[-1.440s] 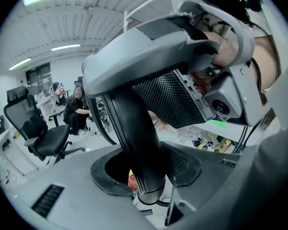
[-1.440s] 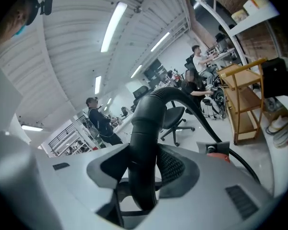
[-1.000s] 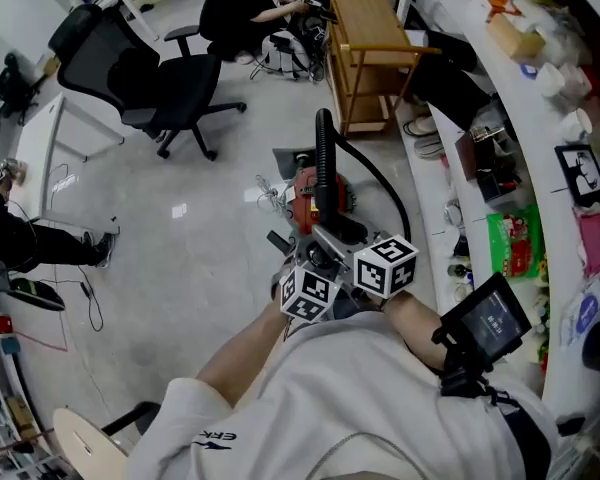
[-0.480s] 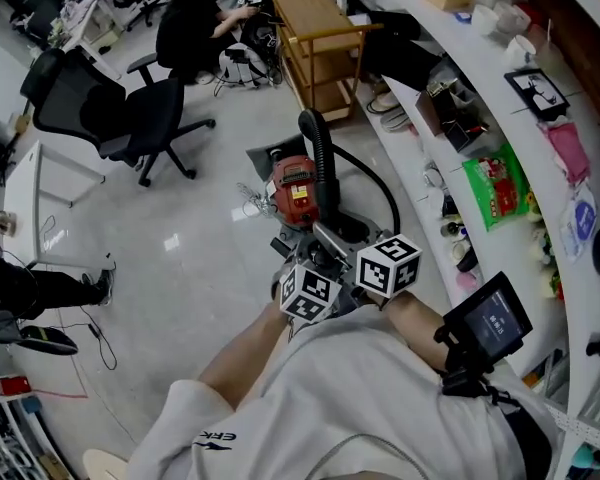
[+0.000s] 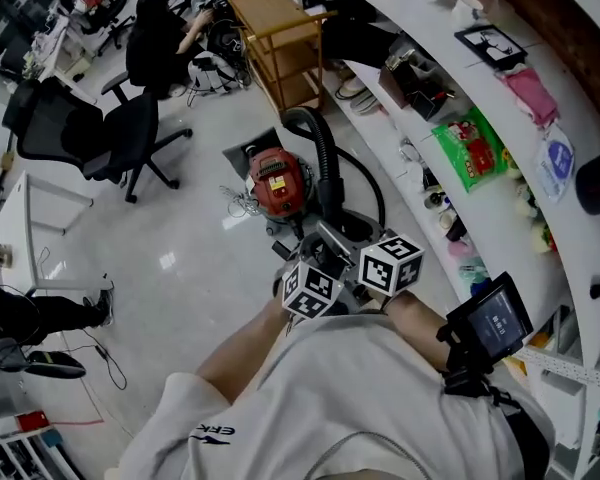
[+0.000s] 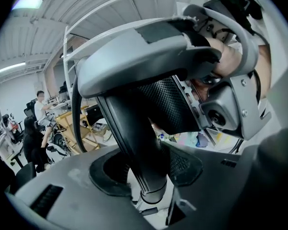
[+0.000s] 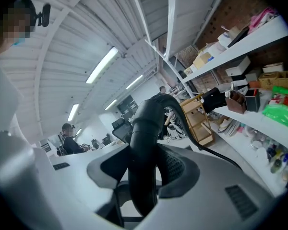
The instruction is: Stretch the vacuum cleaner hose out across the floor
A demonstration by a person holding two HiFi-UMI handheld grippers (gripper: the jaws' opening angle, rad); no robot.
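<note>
A pale, glossy floor (image 5: pixel 180 258) is catching reflections of the overhead light. A black office chair (image 5: pixel 115 128) is standing near a white desk (image 5: pixel 25 208). A wooden trolley (image 5: pixel 270 23) is sitting close to a long curved white worktop (image 5: pixel 500 213) that is carrying boxes and packets. A brick wall (image 5: pixel 580 28) is running behind it. Strip lights (image 7: pixel 102 65) are glowing along the ribbed white ceiling (image 7: pixel 62 80).

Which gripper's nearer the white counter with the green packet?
Right. The right gripper is on the counter's side; the left gripper sits beyond it, farther off. Both have the hose between their jaws; the left's have just been opening.
</note>
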